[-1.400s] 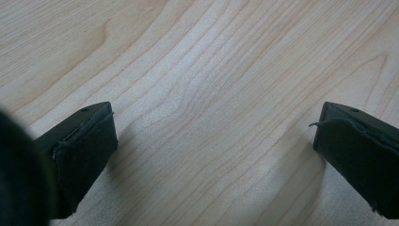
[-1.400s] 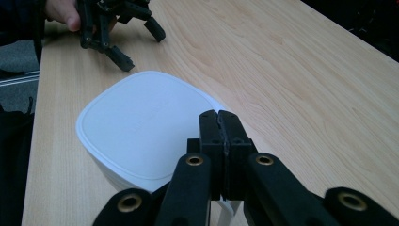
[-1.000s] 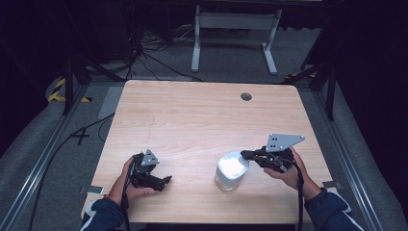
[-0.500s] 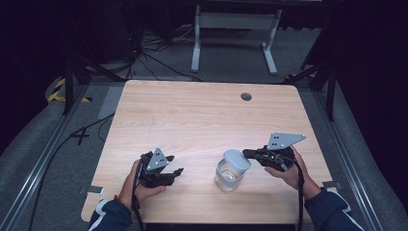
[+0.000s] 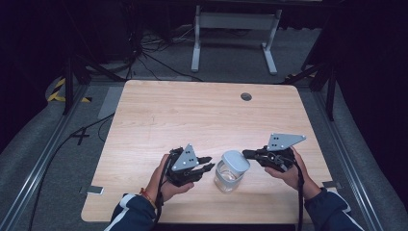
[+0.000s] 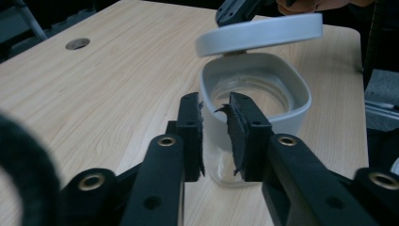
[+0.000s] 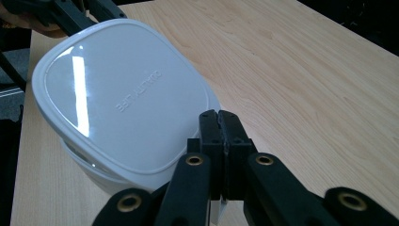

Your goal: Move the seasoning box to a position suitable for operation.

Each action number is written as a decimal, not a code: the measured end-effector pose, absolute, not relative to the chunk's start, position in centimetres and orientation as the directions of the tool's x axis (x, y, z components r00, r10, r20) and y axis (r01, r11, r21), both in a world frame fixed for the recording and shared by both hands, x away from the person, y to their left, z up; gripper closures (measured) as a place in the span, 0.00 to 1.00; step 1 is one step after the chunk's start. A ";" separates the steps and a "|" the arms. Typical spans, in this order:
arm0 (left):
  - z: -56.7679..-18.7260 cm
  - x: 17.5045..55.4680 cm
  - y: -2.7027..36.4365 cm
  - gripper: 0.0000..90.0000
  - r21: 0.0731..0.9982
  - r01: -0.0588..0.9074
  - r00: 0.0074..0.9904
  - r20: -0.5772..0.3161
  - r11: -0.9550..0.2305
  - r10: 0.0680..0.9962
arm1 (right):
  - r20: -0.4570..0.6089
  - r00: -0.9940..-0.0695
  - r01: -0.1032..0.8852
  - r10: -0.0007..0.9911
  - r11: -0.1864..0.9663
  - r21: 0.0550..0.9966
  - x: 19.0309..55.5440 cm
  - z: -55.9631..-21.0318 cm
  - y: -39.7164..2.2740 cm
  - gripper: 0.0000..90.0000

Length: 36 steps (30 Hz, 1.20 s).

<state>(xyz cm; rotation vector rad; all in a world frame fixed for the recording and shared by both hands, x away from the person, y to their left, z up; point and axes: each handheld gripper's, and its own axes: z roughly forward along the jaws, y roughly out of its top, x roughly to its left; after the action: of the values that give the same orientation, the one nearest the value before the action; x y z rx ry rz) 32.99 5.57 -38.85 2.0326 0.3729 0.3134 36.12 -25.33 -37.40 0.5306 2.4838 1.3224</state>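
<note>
A person is working a lidded jar at the near edge of the table (image 5: 159, 110), and the job looks to be roughly at its midpoint. The glass jar (image 5: 226, 176) is standing upright on the wood between the two hands, and its pale grey lid (image 5: 235, 161) is hanging tilted just above the mouth, lifted clear on at least one side rather than seated. The right gripper (image 5: 251, 154) is holding that lid: in the right gripper view its jaws are pressed together on the lid's near edge (image 7: 127, 106), so it is clamped on the rim and carrying the weight. The left gripper (image 5: 208, 163) is sitting just beside the jar on the other side; in the left gripper view its jaws are standing a little apart, with the jar's wall (image 6: 256, 101) right behind them, and they appear to be gripping nothing (whether a pad is brushing the glass is hard to tell from this angle). The jar looks empty, as far as the left gripper view shows into it. Judging by this, the lid is already freed from the jar or not yet pressed home, and what is left is either carrying it away and setting it down, or lowering and seating it while the left gripper is steadying the glass.
</note>
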 end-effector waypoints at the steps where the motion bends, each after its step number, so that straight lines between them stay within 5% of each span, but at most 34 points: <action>1: -38.8 33.0 5.3 0.86 0.885 0.129 0.922 0.059 -0.447 0.383 | -0.070 -0.895 0.188 0.441 0.514 0.837 36.1 -37.4 -25.3 1.00; 6: -38.7 33.3 4.6 1.00 0.883 0.119 0.928 0.064 -0.454 0.368 | -0.069 -0.895 0.189 0.440 0.516 0.836 36.1 -37.5 -25.4 1.00; 36: -36.8 34.5 1.7 0.99 0.892 0.050 0.947 0.102 -0.449 0.306 | -0.075 -0.894 0.196 0.441 0.538 0.820 35.7 -37.9 -26.2 0.99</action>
<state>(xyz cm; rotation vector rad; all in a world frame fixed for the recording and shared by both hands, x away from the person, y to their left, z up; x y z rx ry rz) 34.54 1.72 -36.77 2.0240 0.2538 0.2999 35.72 -26.18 -37.91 0.5318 2.5051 1.2853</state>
